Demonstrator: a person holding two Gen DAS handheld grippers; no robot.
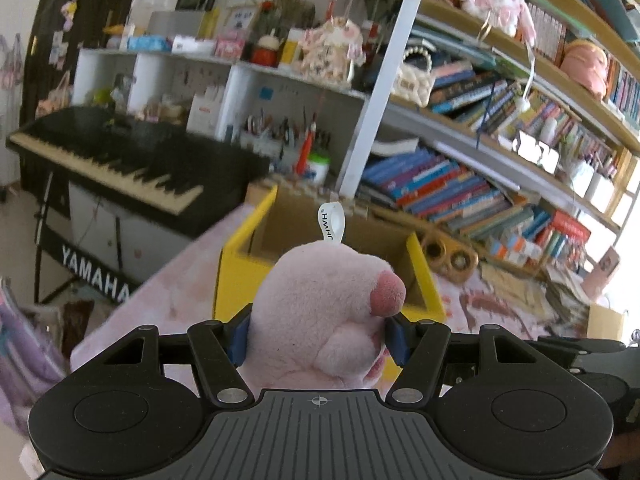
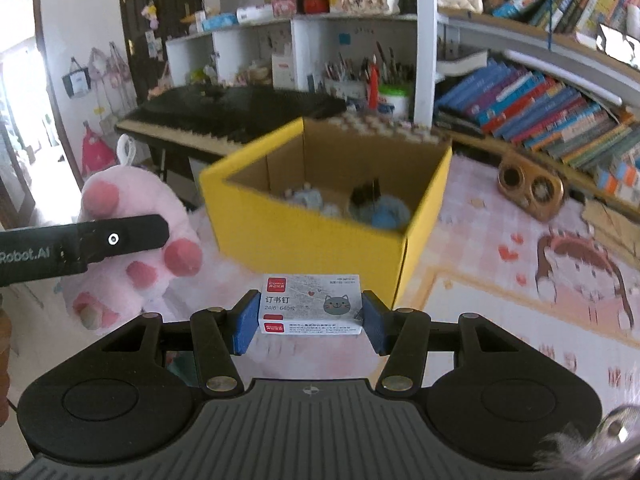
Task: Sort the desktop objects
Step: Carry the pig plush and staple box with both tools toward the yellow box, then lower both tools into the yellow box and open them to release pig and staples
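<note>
Plush [image 1: 320,312]: pale pink, fluffy, rounded, with darker pink pads like a paw; a white ribbon loop [image 1: 331,220] printed with letters stands up from its top. Clenched between the blue pads of the left tongs [image 1: 318,338], held in the air in front of the box [image 1: 236,276]. From the right wrist view the plush [image 2: 132,236] sits at far left, with four rosy pads showing and the black arm of the left tongs across it.

Staple box [image 2: 312,304]: small, flat, white-grey card carton, red brand tab at the upper left corner, Chinese characters, a grey cartoon cat face at right, a red-and-white strip along the near edge. Gripped by its short ends between the blue pads of the right tongs [image 2: 310,320], lying level, just before the near wall of the box.

Box [image 2: 316,240]: yellow outside, plain brown card inside, open top. Stands on the surface [image 2: 480,308], which is covered with a pink cloth printed with hearts and a cartoon girl. Inside: blurred blue and grey fuzzy items and something dark; I cannot tell what they are.

Background: black keyboard [image 1: 120,160] to the left, shelves of books [image 2: 540,112] to the right, pen pots [image 2: 360,76] behind the box
</note>
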